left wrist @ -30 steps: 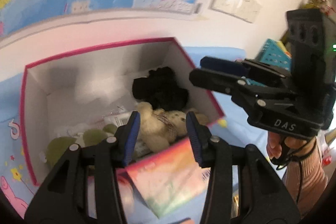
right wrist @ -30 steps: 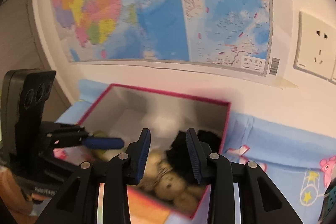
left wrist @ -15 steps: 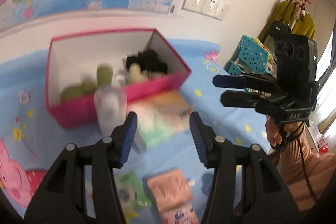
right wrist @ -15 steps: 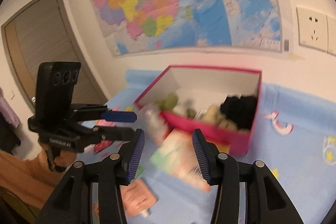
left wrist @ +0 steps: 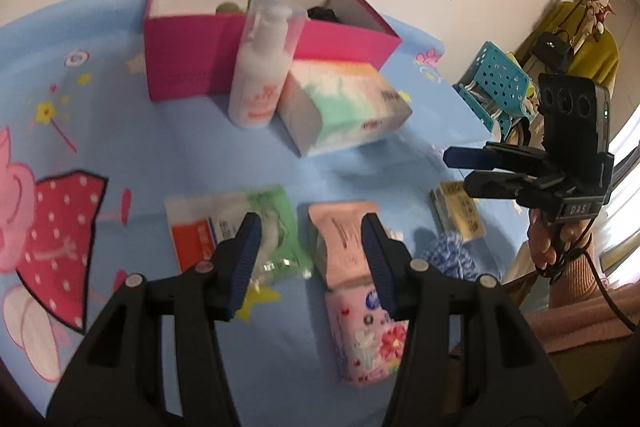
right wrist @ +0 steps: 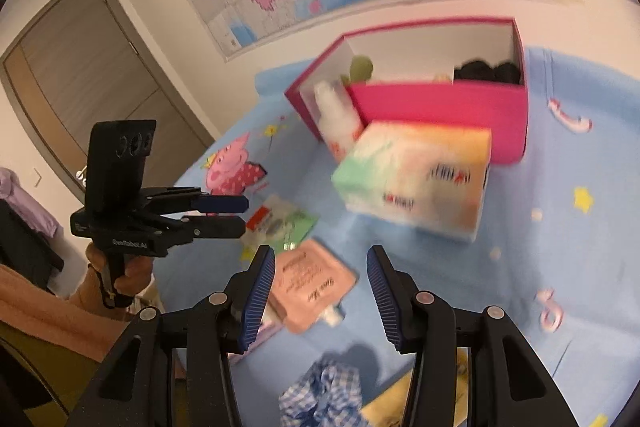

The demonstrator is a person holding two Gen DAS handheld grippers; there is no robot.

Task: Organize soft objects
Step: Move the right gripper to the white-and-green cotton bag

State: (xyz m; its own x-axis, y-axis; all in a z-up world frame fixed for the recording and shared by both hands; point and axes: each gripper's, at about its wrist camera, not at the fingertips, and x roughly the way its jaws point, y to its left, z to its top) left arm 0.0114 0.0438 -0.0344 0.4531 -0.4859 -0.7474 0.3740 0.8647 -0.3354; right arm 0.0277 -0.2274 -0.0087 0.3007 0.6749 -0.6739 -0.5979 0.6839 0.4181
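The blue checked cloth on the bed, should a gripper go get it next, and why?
Probably yes. The right gripper is open and empty, and the blue checked cloth lies loose on the sheet just below it, outside the pink box. Other soft things already sit in the box, so lowering that gripper onto the cloth looks like the sensible next small move.

I'm holding the left gripper [left wrist: 311, 259] with jaws apart over a pink pack [left wrist: 344, 251], and the red box [left wrist: 208, 55] is sitting beyond a bottle [left wrist: 262, 75].
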